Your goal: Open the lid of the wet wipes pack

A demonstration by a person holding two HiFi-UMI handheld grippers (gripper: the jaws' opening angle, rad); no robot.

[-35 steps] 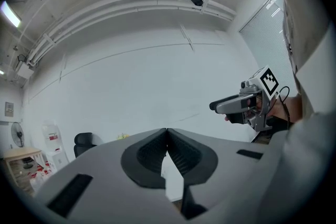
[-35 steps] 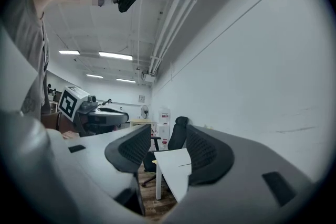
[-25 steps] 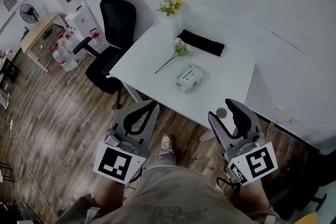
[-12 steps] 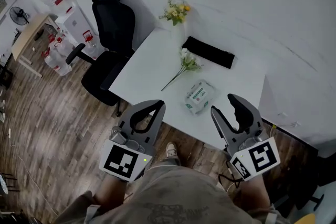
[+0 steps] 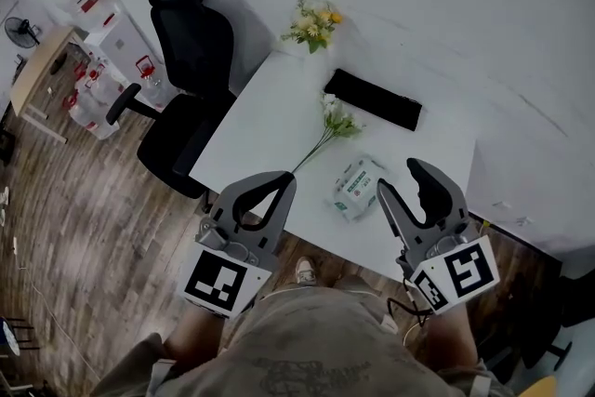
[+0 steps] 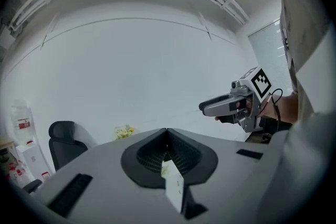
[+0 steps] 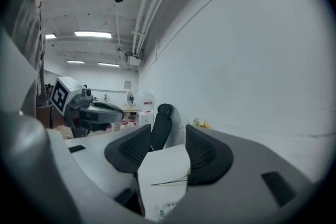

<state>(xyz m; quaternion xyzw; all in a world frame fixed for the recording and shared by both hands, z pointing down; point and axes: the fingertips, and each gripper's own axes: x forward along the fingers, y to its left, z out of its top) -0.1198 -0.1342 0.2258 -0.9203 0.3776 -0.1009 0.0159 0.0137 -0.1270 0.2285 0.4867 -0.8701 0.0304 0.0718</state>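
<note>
The wet wipes pack [image 5: 356, 188] lay flat on the white tabletop [image 5: 270, 121], close to the edge nearest the person, with neither tool touching it. In the head view it sat between the two tools, closer to the right one. The left tool [image 5: 281, 180] was held off the near edge of the tabletop with its jaws closed tip to tip and nothing between them, as the left gripper view showed. The right tool [image 5: 399, 177] was held beside it with its jaws spread wide and empty; in the right gripper view the pack appeared low in the frame, below the gap. A single flower stem [image 5: 325, 130] lay on the tabletop just beyond the pack, and a flat black object [image 5: 372, 99] rested farther back near the wall. A small bunch of yellow flowers [image 5: 311, 21] stood at the far corner. A black office chair [image 5: 181, 60] stood on the wooden floor [image 5: 84, 200] beside the tabletop.
</note>
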